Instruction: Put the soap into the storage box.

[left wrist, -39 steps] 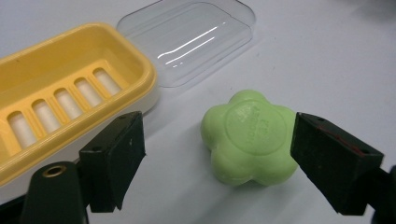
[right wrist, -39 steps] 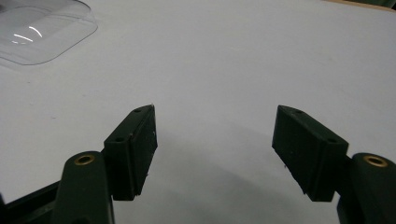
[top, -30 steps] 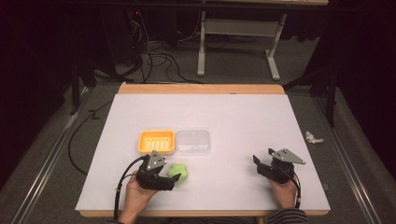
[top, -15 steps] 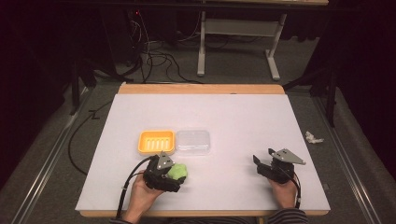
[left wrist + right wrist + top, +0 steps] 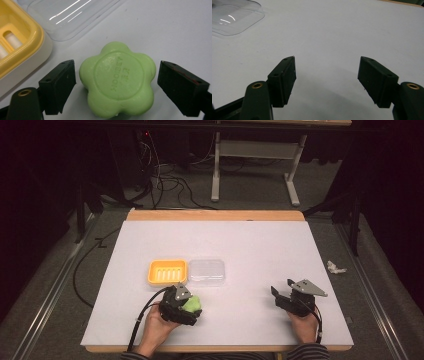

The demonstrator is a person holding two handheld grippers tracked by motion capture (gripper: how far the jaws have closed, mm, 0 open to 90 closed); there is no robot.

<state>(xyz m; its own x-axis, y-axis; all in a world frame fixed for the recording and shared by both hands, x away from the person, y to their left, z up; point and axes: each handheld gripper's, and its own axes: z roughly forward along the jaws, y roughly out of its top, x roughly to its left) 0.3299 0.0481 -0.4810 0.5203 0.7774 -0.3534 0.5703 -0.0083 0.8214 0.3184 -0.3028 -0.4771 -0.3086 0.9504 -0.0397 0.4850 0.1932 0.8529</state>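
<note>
Black grippers (image 5: 182, 304) (striped sleeves (image 5: 305, 353))

White table (image 5: 250, 245), crumpled paper (image 5: 335, 267), floor cables (image 5: 165, 182)

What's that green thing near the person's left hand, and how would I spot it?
Start at the white table and find the yellow tray beside a clear lid. Just in front of them, between the open jaws of the left gripper, lies the soap: the one green thing there, flower-shaped with letters pressed into its top.
</note>
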